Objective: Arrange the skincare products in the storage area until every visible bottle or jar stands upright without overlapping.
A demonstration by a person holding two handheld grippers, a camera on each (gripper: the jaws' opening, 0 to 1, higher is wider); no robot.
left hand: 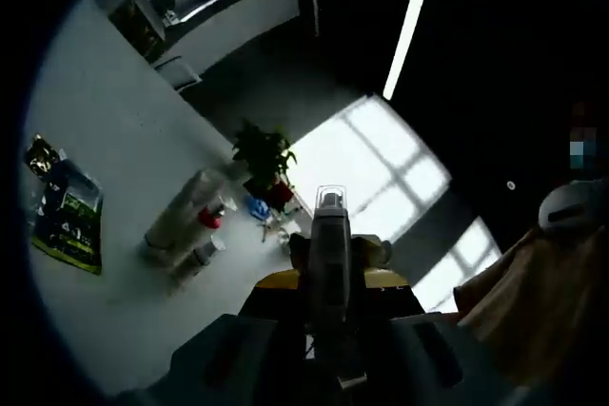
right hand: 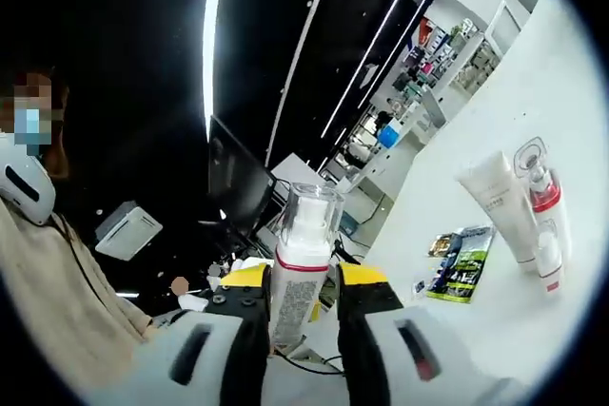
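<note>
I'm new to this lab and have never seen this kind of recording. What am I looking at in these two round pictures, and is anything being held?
No robot arm here: a person holds a two-jaw gripper in each hand, and a fisheye camera rides on each one, looking forward along its jaws. That is why both pictures are round and tilted.

In the left gripper view, the left gripper is closed on a slim bottle. Beyond it lie a white table, a clear-capped bottle on its side, a green packet and a potted plant.

In the right gripper view, the right gripper clamps a white bottle with a clear cap. On the table lie a white tube, a red-banded bottle and the packet.
</note>
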